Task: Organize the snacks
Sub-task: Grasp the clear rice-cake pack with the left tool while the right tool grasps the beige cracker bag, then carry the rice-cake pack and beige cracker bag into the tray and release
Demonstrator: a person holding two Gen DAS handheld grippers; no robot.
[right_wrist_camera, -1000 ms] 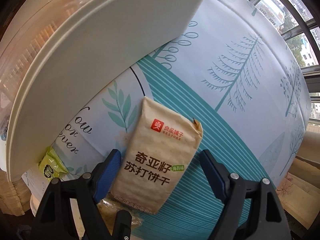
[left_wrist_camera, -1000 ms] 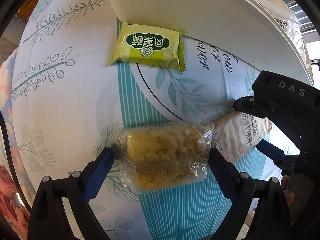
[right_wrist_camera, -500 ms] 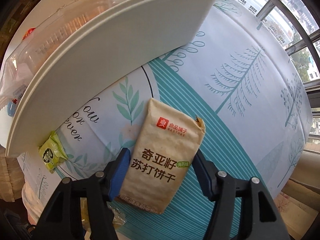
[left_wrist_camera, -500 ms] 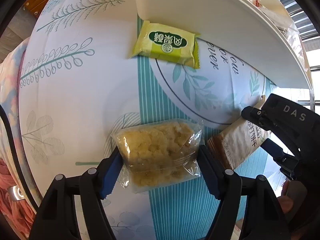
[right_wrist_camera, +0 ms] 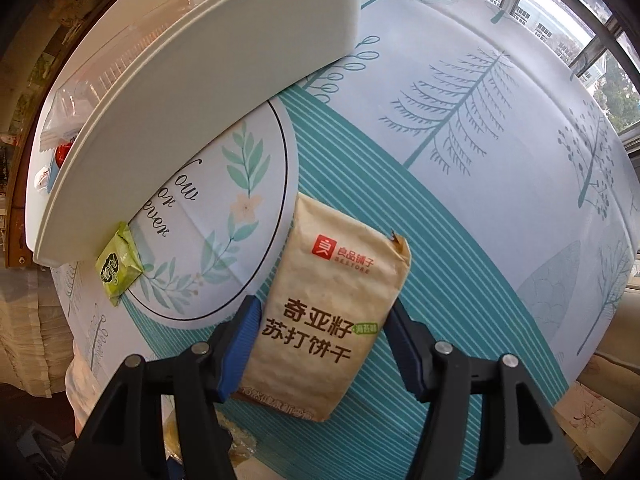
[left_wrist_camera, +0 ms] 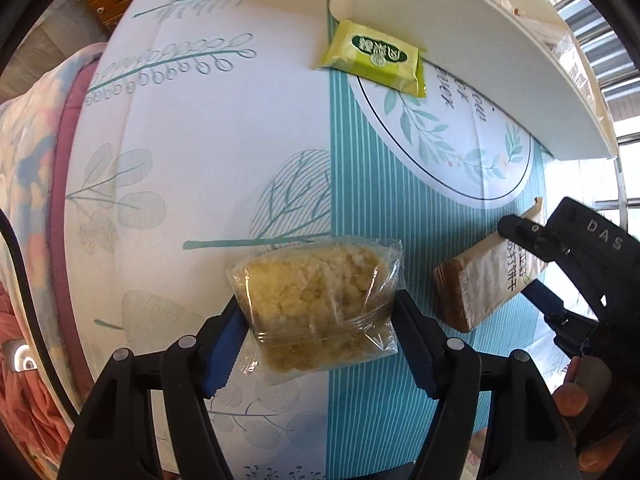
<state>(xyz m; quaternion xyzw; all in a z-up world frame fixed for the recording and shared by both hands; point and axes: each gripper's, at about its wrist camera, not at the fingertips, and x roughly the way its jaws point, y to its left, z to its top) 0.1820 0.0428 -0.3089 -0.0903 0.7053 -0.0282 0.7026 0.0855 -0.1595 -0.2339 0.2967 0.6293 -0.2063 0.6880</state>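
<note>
Left hand-held gripper (left_wrist_camera: 320, 336): clamped on clear-wrapped cake (left_wrist_camera: 316, 304), lifted off the counter (left_wrist_camera: 224, 152). Right hand-held gripper (right_wrist_camera: 324, 344): clamped on cracker pack (right_wrist_camera: 332, 312), likewise raised. Green packet (left_wrist_camera: 374, 58): lying against the bin (left_wrist_camera: 460, 52), not yet picked. Bin: several snacks inside. Judged partly done; three items remain outside.

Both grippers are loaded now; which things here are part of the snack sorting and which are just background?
Job:
- left gripper on clear-wrapped crumbly cake
- right gripper on tan cracker packet
- green snack packet
- white bin

Background:
- printed tablecloth
- floral bedding
- window
</note>
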